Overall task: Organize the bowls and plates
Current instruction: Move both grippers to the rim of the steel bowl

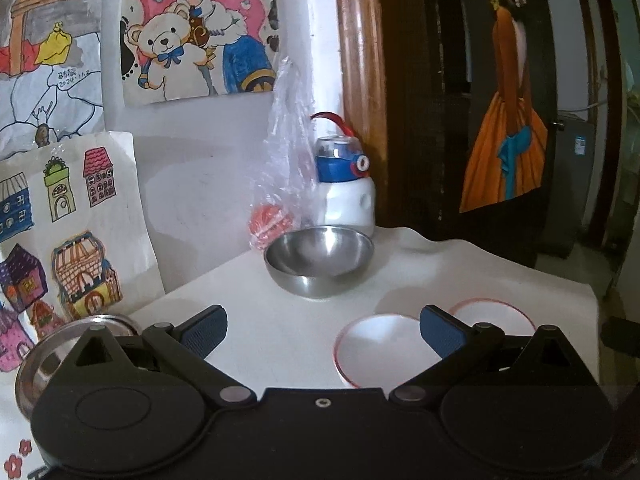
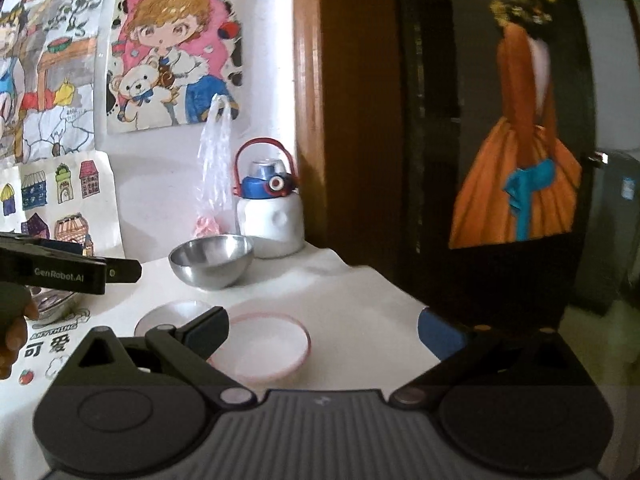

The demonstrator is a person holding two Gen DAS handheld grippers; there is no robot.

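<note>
A steel bowl stands at the back of the white table; it also shows in the right wrist view. Two white red-rimmed plates lie nearer: one and another behind my left gripper's right finger. My left gripper is open and empty above the table. A steel plate lies at its left. My right gripper is open and empty above a red-rimmed plate; a second plate lies to its left. The left gripper's body shows at the left edge.
A white and blue water bottle and a plastic bag stand against the wall behind the bowl. Drawings cover the wall. A dark door with a painting is to the right. The table edge drops off at right.
</note>
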